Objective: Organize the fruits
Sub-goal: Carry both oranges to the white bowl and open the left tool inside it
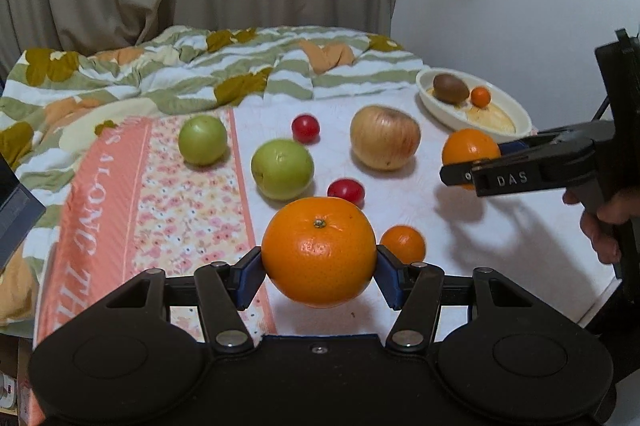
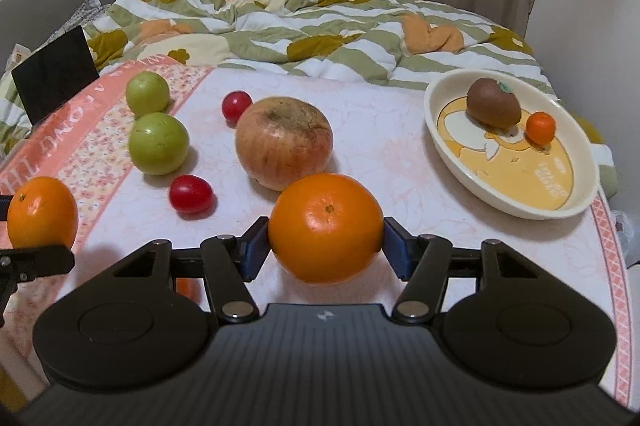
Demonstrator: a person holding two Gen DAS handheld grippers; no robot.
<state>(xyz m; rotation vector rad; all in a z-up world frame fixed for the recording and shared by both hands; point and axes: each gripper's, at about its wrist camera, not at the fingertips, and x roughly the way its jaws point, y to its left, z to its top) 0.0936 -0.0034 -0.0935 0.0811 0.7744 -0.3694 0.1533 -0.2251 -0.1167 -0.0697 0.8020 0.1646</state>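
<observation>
The cream dish at the far right holds a brown kiwi and a small orange kumquat. Each gripper clamps an orange lifted off the cloth: the left gripper holds one orange, the right gripper another orange. A big apple lies between the right gripper and the far bedding, with two green fruits, two red tomatoes and a small tangerine scattered around.

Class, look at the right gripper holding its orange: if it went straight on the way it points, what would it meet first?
Probably the apple. The right gripper points down and forward with its orange leading, and the apple lies just beyond on the cloth. Depth is uncertain, so the orange might touch the cloth first.
</observation>
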